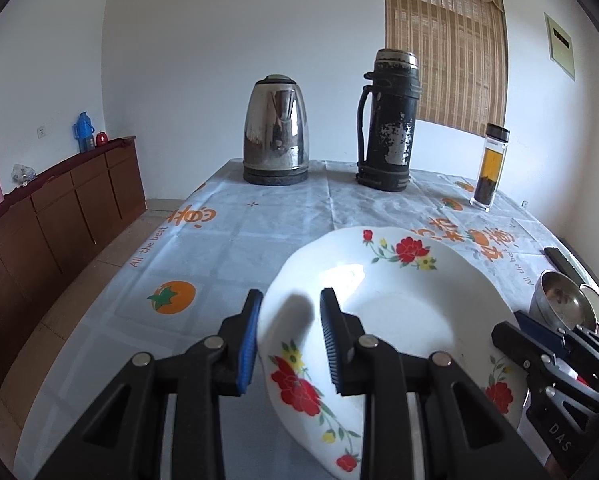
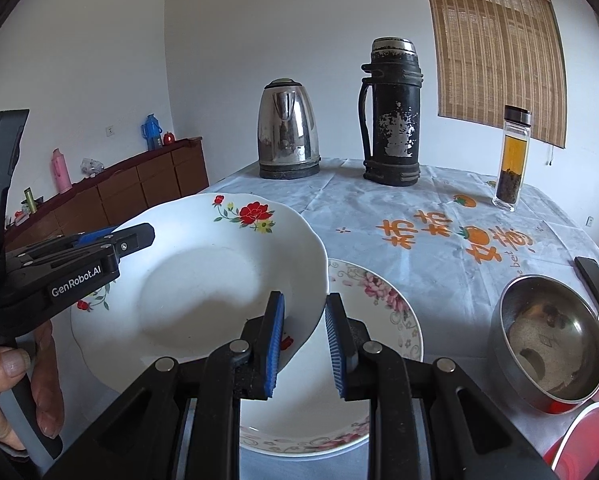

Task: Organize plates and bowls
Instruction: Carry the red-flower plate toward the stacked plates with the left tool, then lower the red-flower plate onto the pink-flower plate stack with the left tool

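A white deep plate with red flowers (image 1: 399, 308) (image 2: 203, 280) is held up above the table, tilted. My left gripper (image 1: 289, 340) straddles its left rim, one pad on each side, jaws apart around the rim. My right gripper (image 2: 305, 344) straddles its right rim, jaws also apart. The left gripper also shows in the right wrist view (image 2: 111, 244). Under the plate a flat plate with pink flowers (image 2: 383, 300) lies on the table. A steel bowl (image 2: 547, 340) (image 1: 559, 300) stands to the right.
At the back of the table (image 1: 227, 240) stand a steel kettle (image 1: 276, 130), a worn black thermos (image 1: 387, 120) and a tea bottle (image 1: 489, 168). A dark remote (image 2: 595, 280) and red containers (image 2: 583, 436) lie at the right. A wooden sideboard (image 1: 51, 216) runs along the left wall.
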{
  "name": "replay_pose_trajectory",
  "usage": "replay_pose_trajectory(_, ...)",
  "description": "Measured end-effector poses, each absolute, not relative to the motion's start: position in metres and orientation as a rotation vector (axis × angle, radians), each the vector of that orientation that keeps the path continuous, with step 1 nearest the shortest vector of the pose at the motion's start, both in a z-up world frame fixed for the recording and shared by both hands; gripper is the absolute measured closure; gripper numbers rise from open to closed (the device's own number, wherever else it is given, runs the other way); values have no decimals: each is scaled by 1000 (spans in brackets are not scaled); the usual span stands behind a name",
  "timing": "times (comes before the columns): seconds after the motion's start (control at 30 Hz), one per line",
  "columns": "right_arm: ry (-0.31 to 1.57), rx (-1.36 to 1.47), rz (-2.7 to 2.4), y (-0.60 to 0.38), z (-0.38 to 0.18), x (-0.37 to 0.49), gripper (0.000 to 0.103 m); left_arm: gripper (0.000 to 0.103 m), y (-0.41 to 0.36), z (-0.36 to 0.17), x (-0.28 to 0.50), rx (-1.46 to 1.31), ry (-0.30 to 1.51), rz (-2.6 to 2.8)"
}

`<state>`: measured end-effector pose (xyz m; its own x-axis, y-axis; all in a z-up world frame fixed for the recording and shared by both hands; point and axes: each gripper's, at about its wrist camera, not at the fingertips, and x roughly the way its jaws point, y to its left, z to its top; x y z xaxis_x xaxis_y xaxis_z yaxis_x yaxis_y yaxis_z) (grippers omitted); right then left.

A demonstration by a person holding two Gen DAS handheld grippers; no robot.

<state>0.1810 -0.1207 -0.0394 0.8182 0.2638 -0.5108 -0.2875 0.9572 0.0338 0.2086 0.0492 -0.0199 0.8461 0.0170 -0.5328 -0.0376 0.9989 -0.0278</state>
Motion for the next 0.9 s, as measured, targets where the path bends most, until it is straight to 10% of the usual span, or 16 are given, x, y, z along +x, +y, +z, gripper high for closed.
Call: replay_pose_trajectory(0.9, 552, -41, 150, -163, -45, 186, 80, 76, -2, -29, 221, 20, 586, -54)
